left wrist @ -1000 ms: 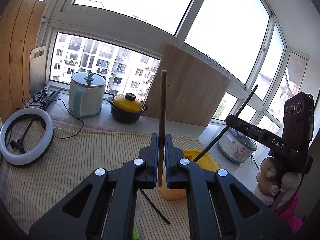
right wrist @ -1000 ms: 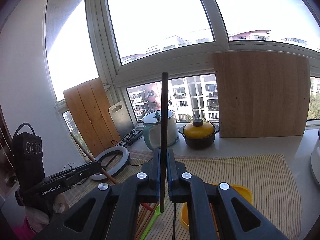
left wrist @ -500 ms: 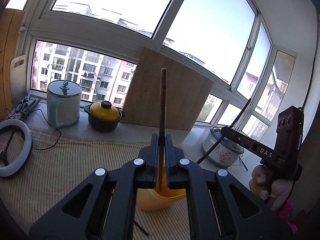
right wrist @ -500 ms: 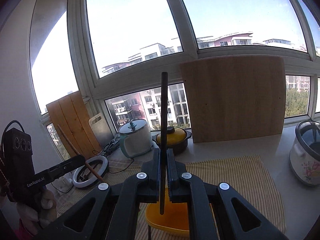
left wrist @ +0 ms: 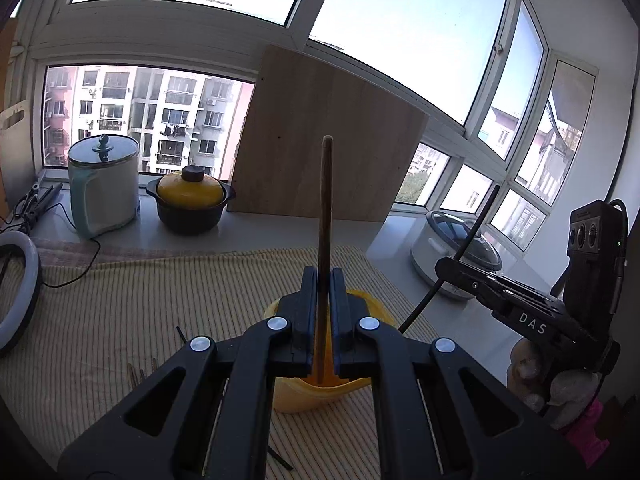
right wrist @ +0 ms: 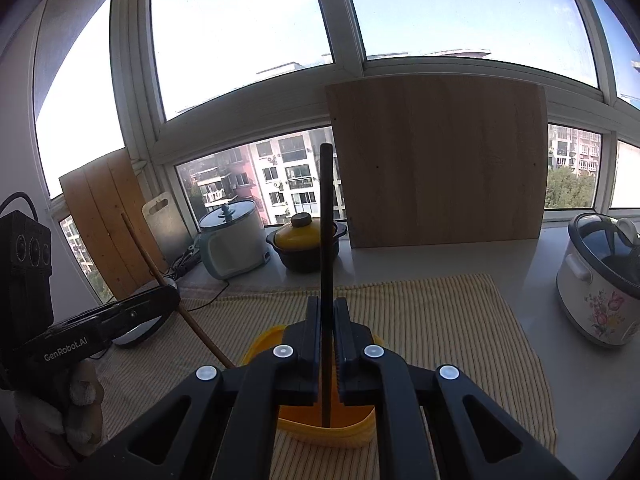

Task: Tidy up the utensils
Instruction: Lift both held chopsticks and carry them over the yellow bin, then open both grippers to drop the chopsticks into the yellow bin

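Two chopsticks, brown in the left tongs and black in the right tongs, each clamped tight, now lowered from above into the yellow cup; release likely next.

Yellow holder mostly hidden behind fingers; ring light cropped.
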Available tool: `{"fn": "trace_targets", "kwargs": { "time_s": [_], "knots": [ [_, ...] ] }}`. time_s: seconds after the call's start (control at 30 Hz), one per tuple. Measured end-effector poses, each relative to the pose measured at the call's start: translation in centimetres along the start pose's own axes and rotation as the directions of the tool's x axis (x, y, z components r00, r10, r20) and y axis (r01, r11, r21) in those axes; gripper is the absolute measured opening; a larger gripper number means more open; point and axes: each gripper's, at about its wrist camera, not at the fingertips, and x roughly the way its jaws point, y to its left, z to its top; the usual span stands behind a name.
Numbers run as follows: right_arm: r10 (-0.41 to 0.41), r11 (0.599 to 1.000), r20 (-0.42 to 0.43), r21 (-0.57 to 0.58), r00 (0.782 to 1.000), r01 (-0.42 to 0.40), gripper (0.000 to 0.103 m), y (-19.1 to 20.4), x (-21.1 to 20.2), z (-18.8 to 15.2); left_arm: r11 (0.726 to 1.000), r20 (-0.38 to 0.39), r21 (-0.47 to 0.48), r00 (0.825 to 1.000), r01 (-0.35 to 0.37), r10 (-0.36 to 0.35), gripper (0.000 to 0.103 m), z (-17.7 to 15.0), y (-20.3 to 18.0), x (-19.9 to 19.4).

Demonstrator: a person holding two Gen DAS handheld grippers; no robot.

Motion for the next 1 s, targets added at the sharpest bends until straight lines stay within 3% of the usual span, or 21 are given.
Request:
{"fn": "trace_targets", "kwargs": {
  "time_s": [0.43,0.5,0.53,0.57,0.6,0.63,0.77,1.0],
  "knots": [
    [-0.023,1.000,-0.055,-0.009,0.998,0.022,0.005,0.1,1.2,-2.0,1.000,-0.081,-0.001,0.997,-0.005,0.004,0.004,-2.0,0.2,2.2],
    [-0.032,0.999,-0.048,-0.016,0.998,0.032,0.016,0.3,1.0,-2.1,1.000,-0.092,-0.001,0.996,0.002,-0.003,0.004,-2.0,0.4,2.2],
    [-0.040,0.999,-0.036,-0.018,0.999,0.039,0.030,0.4,0.8,-2.1,1.000,-0.095,0.000,0.995,0.008,-0.008,0.009,-2.0,0.4,2.2],
    [-0.048,0.999,-0.026,-0.021,0.999,0.047,0.034,0.4,0.7,-2.1,1.000,-0.094,0.004,0.996,0.008,-0.008,0.015,-2.1,0.4,2.0],
    [-0.056,0.998,-0.021,-0.023,0.998,0.055,0.034,0.5,0.6,-2.0,1.000,-0.091,0.008,0.996,0.004,-0.003,0.031,-2.1,0.4,1.9],
    [-0.058,0.998,-0.016,-0.024,0.998,0.058,0.035,0.5,0.4,-2.0,1.000,-0.086,0.011,0.996,0.003,-0.002,0.040,-2.1,0.4,1.7],
    [-0.060,0.998,0.000,-0.030,0.998,0.060,0.048,0.8,0.0,-2.0,0.999,-0.075,0.033,0.997,-0.006,0.008,0.041,-2.2,0.5,0.9],
    [-0.102,0.991,0.054,-0.085,0.993,0.106,0.057,2.1,-1.2,-1.7,0.999,-0.040,0.023,0.999,-0.032,0.033,0.041,-2.1,1.9,-0.9]
  ]
}}
